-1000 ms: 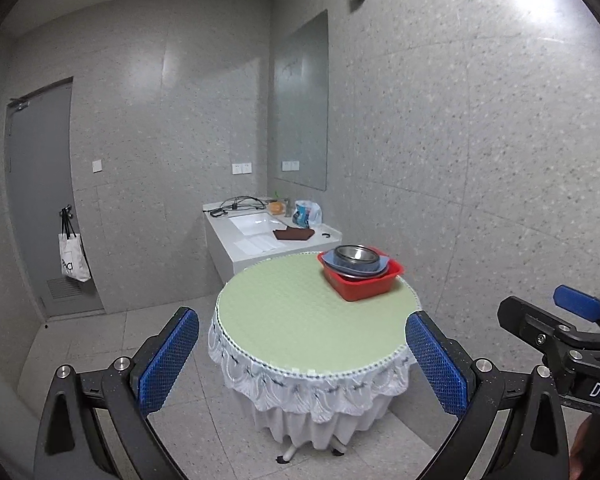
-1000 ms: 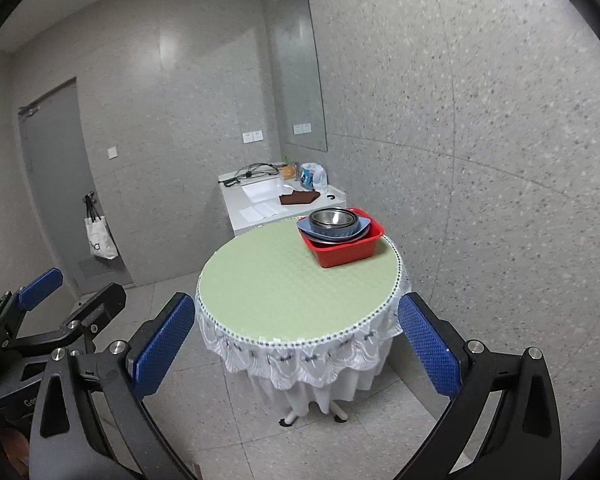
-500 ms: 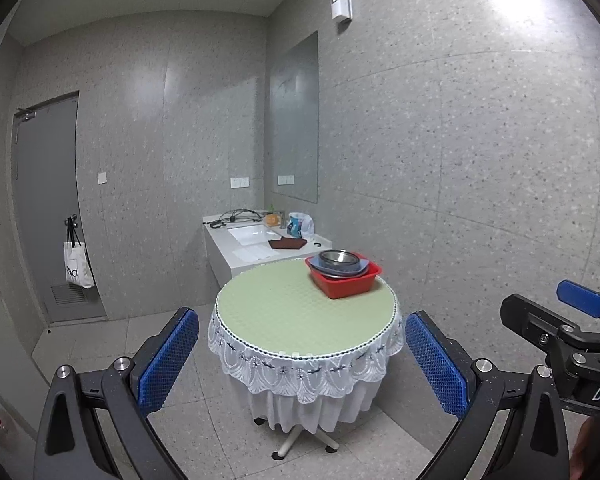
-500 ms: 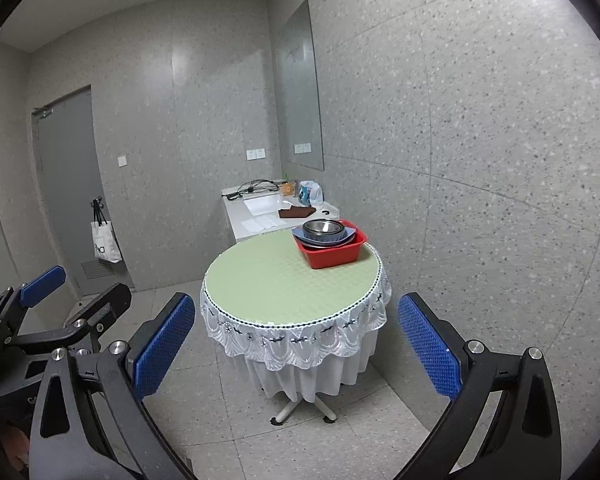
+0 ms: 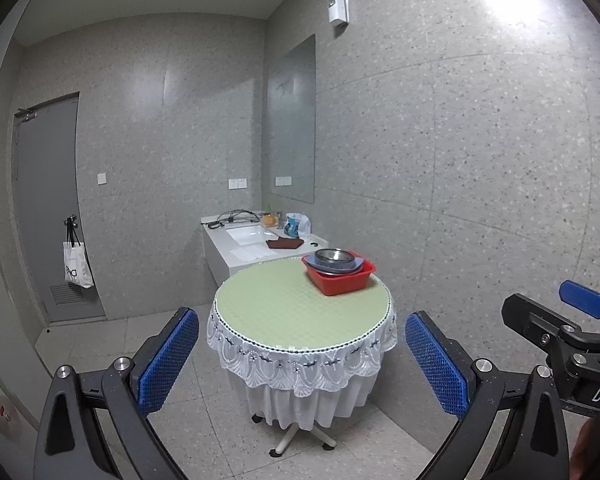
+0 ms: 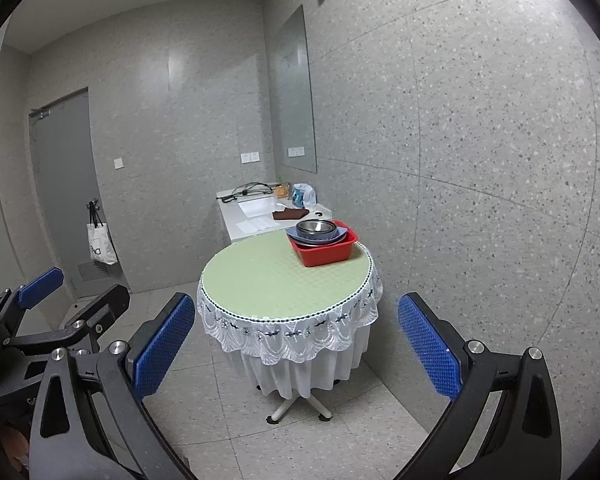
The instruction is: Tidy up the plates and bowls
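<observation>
red basin (image 6: 327, 253) (bowls inside), round table (image 6: 260, 280)

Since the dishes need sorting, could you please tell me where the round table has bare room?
The green round table is bare across its near, left and middle parts, up to the lace edge. Only the far right is crowded: the red plastic basin holds a steel bowl on blue plates.

Shiny metal bowl (image 5: 334, 257), glossy red plastic basin (image 5: 342, 281), lace-edged cloth (image 5: 300, 360).
</observation>
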